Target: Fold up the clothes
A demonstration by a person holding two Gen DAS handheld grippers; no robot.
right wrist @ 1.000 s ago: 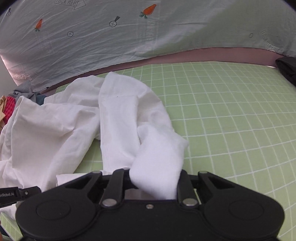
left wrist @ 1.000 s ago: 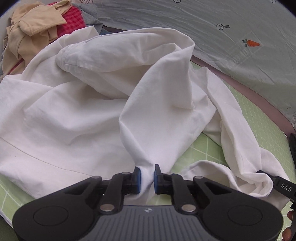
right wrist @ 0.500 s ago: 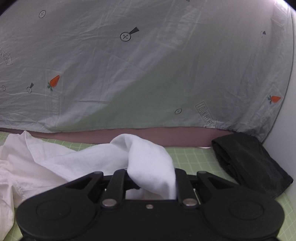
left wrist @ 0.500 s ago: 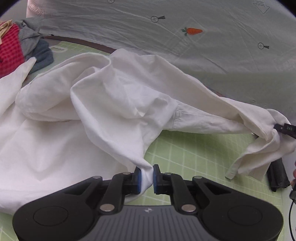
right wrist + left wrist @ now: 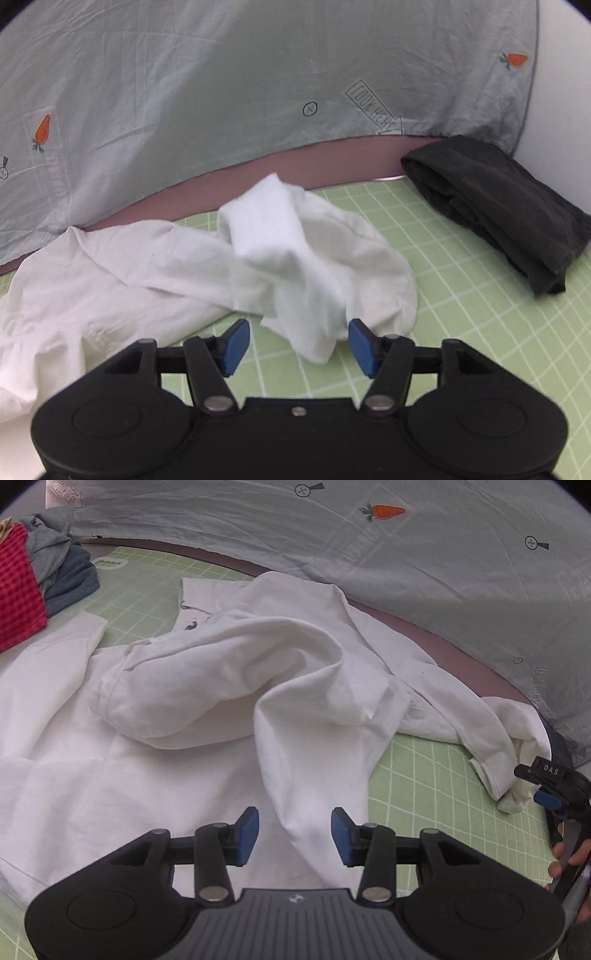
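White cloth, the shirt point(image 5: 229, 686), lay rumpled across the green grid mat point(image 5: 436, 775). Both jaws had just been opening: the left gripper point(image 5: 294, 834) and right gripper point(image 5: 298, 345) stood spread, shirt folds lying loose between the pads, unpinched.

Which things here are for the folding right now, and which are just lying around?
For the folding:
- white shirt
- left tongs, open
- right tongs, open

Just lying around:
- folded black garment
- red checked cloth
- grey clothes
- carrot-print sheet
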